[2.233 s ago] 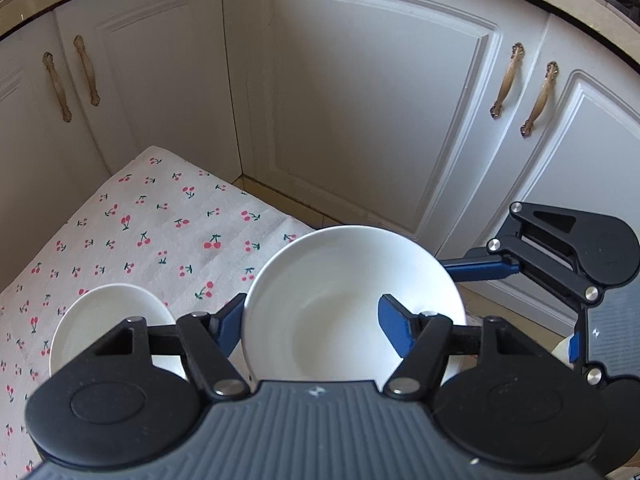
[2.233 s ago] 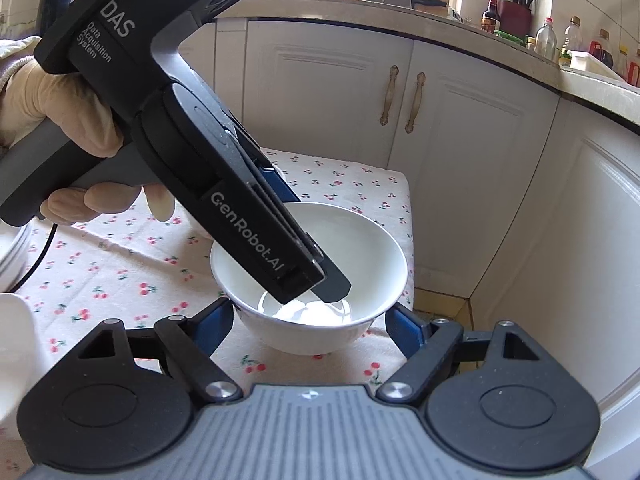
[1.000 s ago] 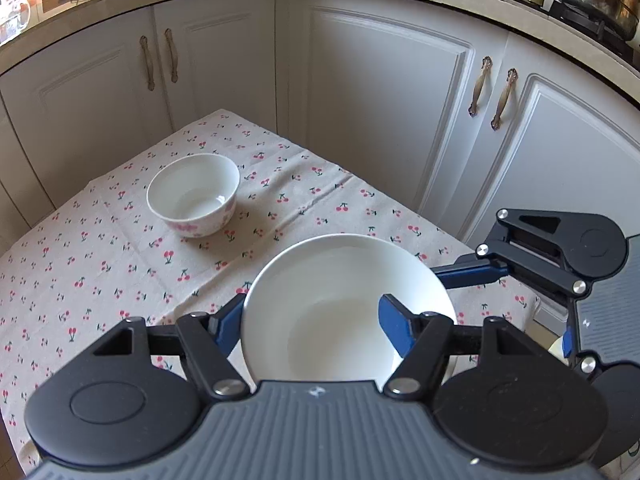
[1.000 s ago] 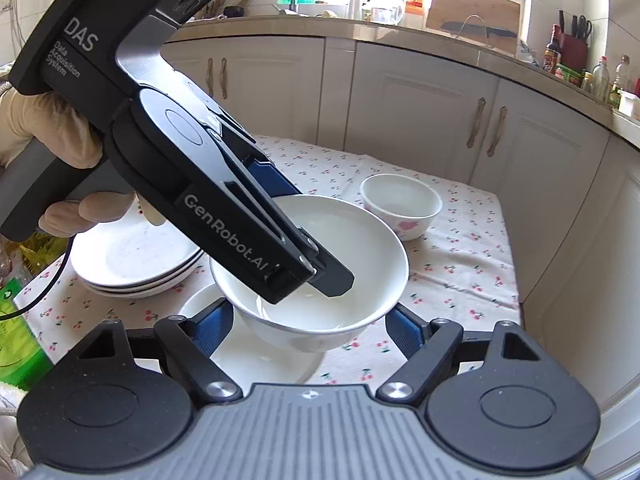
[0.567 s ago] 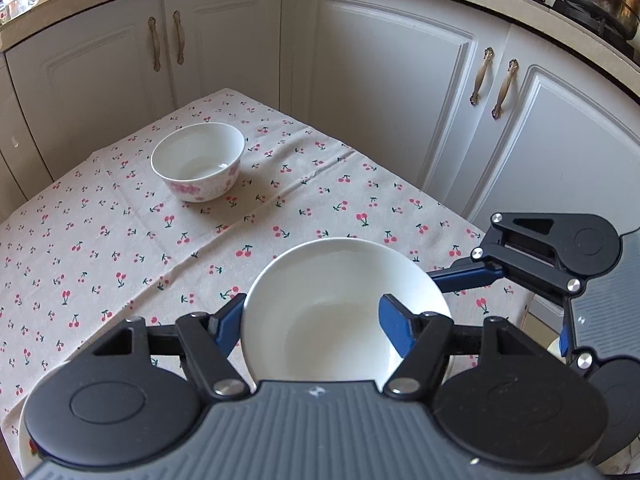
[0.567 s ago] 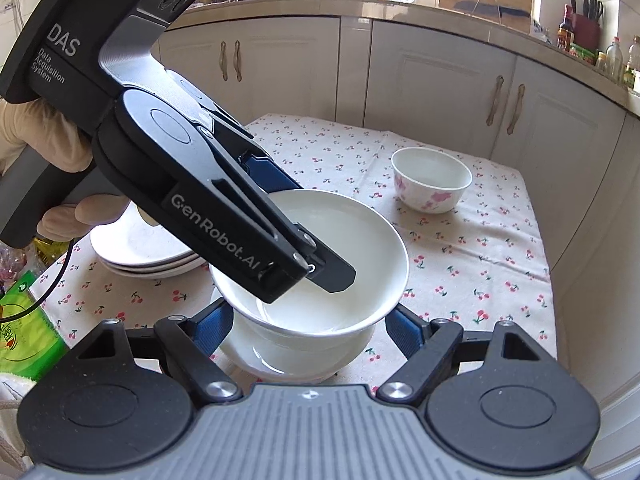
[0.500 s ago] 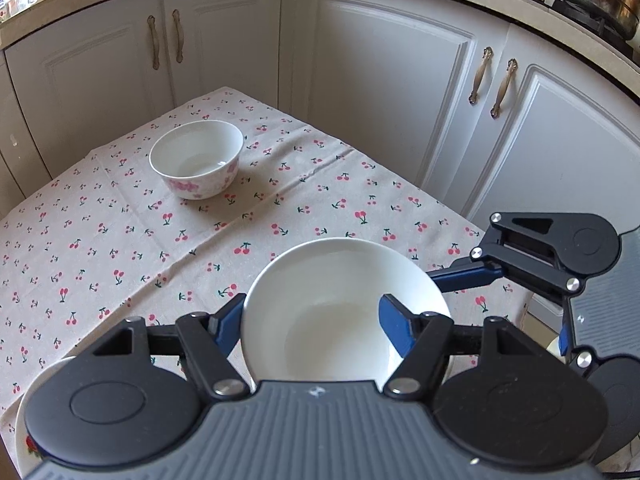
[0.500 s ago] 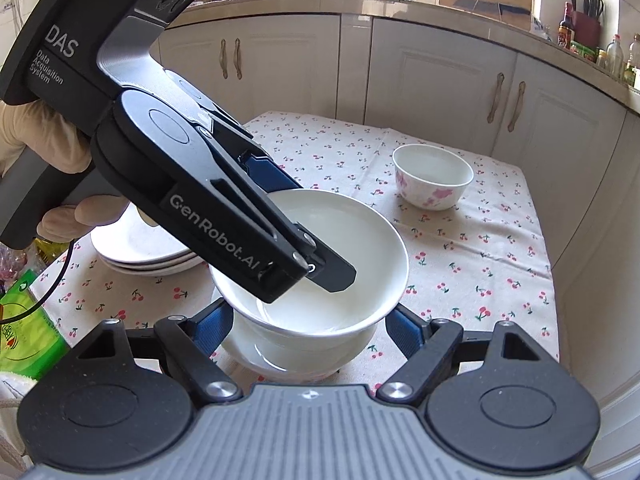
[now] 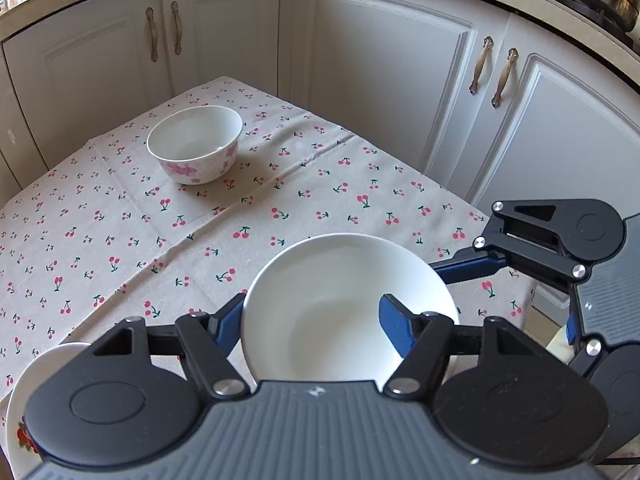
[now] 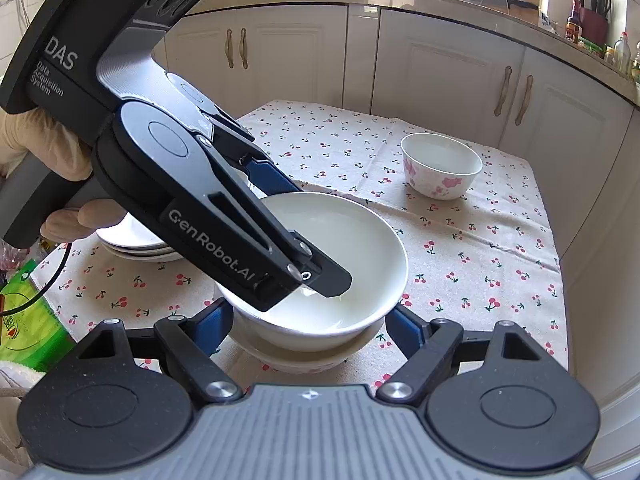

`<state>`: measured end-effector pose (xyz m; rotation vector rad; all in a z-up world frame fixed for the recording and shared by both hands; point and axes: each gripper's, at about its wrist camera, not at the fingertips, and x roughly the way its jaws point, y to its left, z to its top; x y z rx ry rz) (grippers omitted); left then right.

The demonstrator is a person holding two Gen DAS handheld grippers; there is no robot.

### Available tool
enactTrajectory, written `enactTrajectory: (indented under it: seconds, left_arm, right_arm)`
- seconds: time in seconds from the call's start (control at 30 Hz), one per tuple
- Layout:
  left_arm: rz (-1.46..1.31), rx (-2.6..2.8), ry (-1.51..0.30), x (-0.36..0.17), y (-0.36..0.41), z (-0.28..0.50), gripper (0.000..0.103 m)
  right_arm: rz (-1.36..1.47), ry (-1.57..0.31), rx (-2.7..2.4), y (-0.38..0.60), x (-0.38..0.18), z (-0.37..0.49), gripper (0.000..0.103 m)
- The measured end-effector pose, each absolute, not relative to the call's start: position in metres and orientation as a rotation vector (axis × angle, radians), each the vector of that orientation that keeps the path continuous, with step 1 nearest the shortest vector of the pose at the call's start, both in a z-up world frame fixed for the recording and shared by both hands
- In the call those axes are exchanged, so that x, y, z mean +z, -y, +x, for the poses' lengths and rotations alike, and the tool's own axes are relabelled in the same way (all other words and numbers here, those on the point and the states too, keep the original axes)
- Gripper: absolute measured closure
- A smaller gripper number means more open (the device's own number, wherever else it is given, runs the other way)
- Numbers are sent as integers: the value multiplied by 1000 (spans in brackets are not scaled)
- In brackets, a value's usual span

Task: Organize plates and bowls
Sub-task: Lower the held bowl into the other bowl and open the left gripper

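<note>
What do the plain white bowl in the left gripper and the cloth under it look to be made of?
White bowl: glazed ceramic or porcelain by the look, smooth and glossy, with soft highlights inside; melamine can't be ruled out. Tablecloth: woven fabric, matte beige with a cherry print, showing fold creases.

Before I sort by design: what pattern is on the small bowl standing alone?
Pink flowers on white on the small bowl; clearest in the right wrist view.

Plain white bowl (image 9: pixel 344 304) clamped in the left gripper (image 9: pixel 312 320) above cherry-print tablecloth (image 9: pixel 120 240), floral bowl (image 9: pixel 196 144) beyond.
</note>
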<state>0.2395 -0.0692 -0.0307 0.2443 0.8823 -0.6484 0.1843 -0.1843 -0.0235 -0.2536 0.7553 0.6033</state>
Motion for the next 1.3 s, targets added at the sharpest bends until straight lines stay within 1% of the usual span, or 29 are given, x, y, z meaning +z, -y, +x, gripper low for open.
enactTrajectory:
  seconds: [0.6,0.7,0.73,0.77,0.83,1.0,1.3]
  left_arm:
    - [209,-650,-895,-37,66,241,33]
    - [210,-651,-892,-37,65,241,31]
    - [208,-654,-890,-37,64,240,31]
    - [208,-658,-887,-37,63,239,31]
    - [203,-661,-887,-36,61,237,31]
    - [200,-648,-887,-37,51,231,31]
    - [169,-623,-864,-41,33,213,29]
  right_arm:
    - [-251,-765,607,184,-30,187,16]
    - [-248,-766,610,184,-31,187,15]
    - [-249,-759,609,185,-31,187,12]
    - [-249,-744,607,185,-29,185,5]
    - [-245,-710,622,187,-26,181,1]
    - [-247,-683,623,189,-19,178,1]
    - [-264,-690,629,192,-21,171,0]
